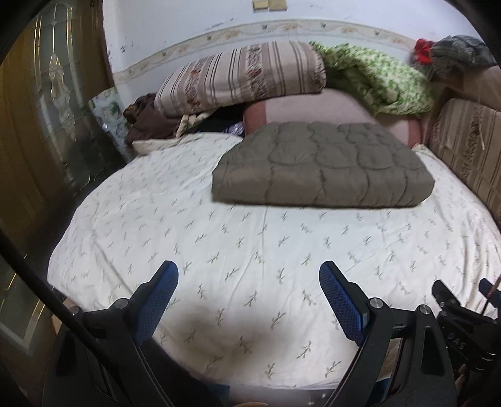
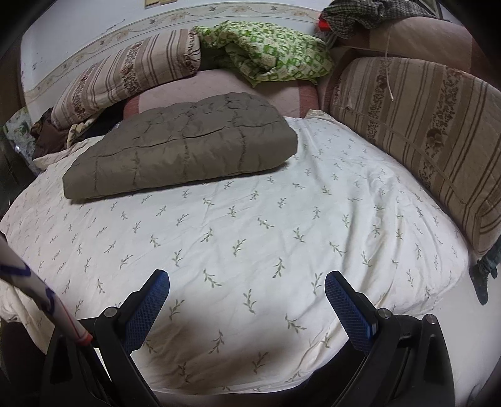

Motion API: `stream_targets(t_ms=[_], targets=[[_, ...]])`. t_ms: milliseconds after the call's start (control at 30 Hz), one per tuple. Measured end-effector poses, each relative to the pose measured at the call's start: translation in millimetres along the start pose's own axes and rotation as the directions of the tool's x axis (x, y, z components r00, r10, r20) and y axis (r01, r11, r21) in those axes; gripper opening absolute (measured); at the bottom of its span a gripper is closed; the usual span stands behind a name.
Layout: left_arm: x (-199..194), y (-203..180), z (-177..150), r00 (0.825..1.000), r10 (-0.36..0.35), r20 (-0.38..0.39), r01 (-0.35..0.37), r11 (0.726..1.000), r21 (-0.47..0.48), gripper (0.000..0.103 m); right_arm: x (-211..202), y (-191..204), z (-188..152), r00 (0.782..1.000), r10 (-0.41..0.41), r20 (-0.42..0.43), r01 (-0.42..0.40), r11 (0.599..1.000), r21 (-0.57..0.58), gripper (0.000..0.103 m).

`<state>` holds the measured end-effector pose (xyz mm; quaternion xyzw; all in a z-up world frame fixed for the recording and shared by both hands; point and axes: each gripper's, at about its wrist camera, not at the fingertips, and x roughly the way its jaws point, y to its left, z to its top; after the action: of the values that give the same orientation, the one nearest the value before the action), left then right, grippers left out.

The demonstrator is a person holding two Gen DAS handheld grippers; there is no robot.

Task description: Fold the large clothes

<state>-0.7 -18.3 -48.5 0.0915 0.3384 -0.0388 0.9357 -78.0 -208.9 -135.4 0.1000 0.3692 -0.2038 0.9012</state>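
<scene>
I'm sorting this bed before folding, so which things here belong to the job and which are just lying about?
Job: folded brown quilted garment; open left tool; open right tool.
Lying about: striped quilt, green patterned blanket, striped cushion, leaf-print sheet.

The dark heap (image 1: pixel 147 119) under the striped quilt (image 1: pixel 241 78) is mostly covered, and what lies in it cannot be told. The pink cushion (image 1: pixel 313 108) shows only above the folded brown quilted garment (image 1: pixel 322 166), which hides its front. The right gripper (image 1: pixel 460 300) is cut by the left wrist view's edge. The door (image 1: pixel 40 131) is smeared by blur. The 2 plates (image 1: pixel 269 4) on the wall are cropped at the top.
</scene>
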Motion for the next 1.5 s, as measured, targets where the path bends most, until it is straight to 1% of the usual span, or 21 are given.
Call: stream_targets(t_ms=[133, 367, 500, 633, 867, 967, 1500], targets=[[6.6, 0.0, -2.2, 0.999, -0.012, -0.045, 0.012, 1.000, -0.007, 0.091, -4.4, -1.1, 0.8, 1.000, -0.012, 0.016, 0.012, 1.000, -0.007, 0.101], [7.0, -1.1, -6.7, 0.998, -0.023, -0.065, 0.023, 1.000, 0.002, 0.091, -6.0, -5.0, 10.2, 0.999, -0.032, 0.012, 0.033, 0.999, -0.008, 0.101], [8.6, 2.8, -6.8, 0.997, -0.026, -0.075, 0.025, 1.000, -0.013, 0.091, -7.1, 0.6, 14.0, 1.000, -0.029, 0.011, 0.029, 0.999, -0.039, 0.101], [13.7, 4.3, -6.6, 0.994, -0.037, -0.102, 0.035, 0.999, -0.021, 0.091, -7.5, 9.7, 10.9, 1.000, -0.029, 0.008, 0.030, 0.996, -0.081, 0.101], [22.9, 6.1, -8.7, 0.986, -0.078, -0.147, 0.073, 0.996, -0.043, 0.091, -12.3, 19.8, 7.5, 0.999, -0.044, 0.016, 0.046, 0.991, -0.123, 0.101], [24.2, 7.7, -9.2, 0.985, -0.083, -0.150, 0.076, 0.996, -0.051, 0.091, -13.1, 20.4, 8.0, 0.998, -0.058, 0.014, 0.060, 0.990, -0.127, 0.101], [28.3, 9.5, -10.5, 0.979, -0.115, -0.170, 0.106, 0.993, -0.061, 0.091, -11.4, 23.8, 6.5, 0.998, -0.059, -0.006, 0.057, 0.990, -0.128, 0.101]])
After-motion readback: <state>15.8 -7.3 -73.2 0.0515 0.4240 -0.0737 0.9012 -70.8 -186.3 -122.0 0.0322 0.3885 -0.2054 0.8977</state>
